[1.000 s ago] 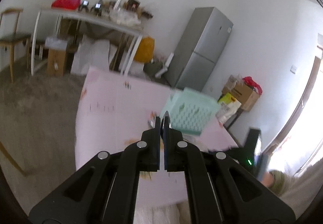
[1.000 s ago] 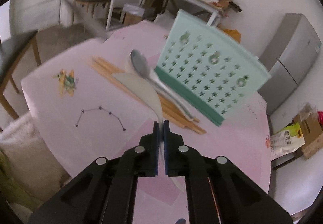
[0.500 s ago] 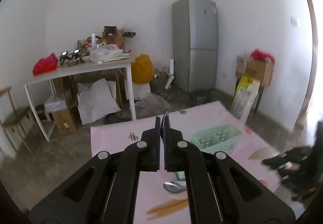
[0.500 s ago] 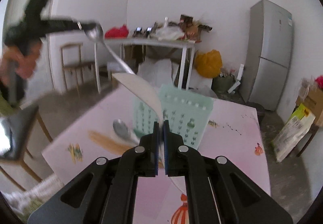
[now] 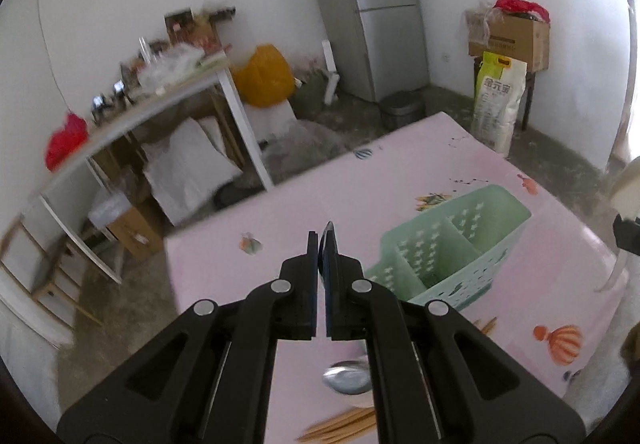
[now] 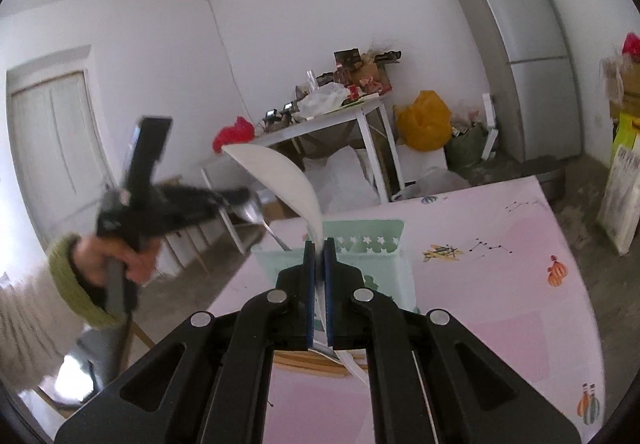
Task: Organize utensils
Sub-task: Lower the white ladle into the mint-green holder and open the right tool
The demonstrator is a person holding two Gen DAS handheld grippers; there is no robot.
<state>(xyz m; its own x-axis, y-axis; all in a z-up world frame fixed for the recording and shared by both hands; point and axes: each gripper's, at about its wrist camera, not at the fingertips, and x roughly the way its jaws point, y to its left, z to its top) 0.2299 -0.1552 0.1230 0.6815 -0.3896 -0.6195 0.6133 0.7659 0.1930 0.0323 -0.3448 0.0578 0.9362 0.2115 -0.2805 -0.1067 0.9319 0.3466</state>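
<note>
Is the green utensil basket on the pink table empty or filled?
Empty, as far as visible: the left wrist view looks down into the green utensil basket and its compartments show only bare perforated walls. The near corner is hidden behind the jaws.

Daylit room, bright and even; white walls wash pale. Strong glare at right rim of left wrist view, window side blown out. Fisheye bends the fridge (image 6: pixel 520 55) and door (image 6: pixel 52 147) toward a black vignette. Motion blur smears the left hand-held gripper (image 6: pixel 236 195) and the side table (image 5: pixel 132 115). Soft shadows under the bench (image 5: pixel 320 203).
</note>
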